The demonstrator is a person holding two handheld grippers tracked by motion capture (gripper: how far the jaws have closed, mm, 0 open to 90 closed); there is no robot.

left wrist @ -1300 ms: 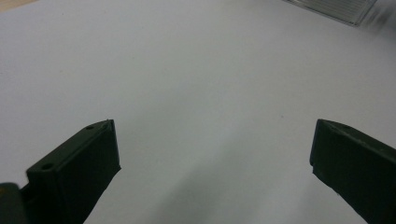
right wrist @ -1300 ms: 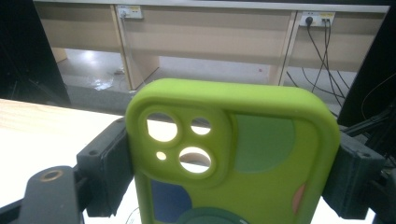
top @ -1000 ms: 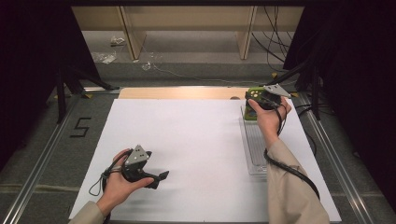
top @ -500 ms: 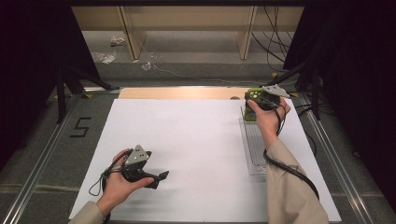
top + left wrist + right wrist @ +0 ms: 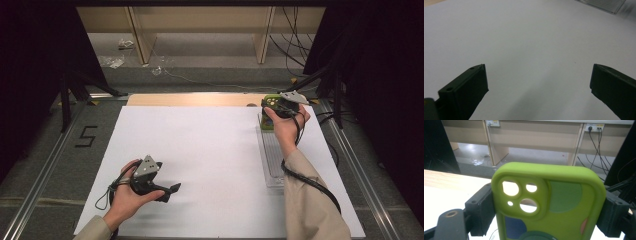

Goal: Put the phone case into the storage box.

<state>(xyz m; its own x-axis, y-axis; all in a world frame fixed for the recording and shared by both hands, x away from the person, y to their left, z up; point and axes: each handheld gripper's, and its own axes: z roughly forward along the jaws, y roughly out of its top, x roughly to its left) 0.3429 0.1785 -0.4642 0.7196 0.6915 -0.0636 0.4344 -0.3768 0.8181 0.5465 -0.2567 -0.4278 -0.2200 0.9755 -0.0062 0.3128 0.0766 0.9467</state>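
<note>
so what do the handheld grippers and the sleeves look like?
Both are black two-jaw grippers: the left gripper and right gripper each carry a grey three-cornered plate on top and trail a black cable. The jaws are blocky, matte black, with small holes. The person wears beige long sleeves.

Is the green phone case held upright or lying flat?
Upright: the green phone case stands between the right gripper jaws, camera holes on top.

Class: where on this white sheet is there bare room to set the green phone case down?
The sheet lies bare from the left gripper across to the clear tray. The far right is crowded: the right gripper holds the case over the tray.
</note>
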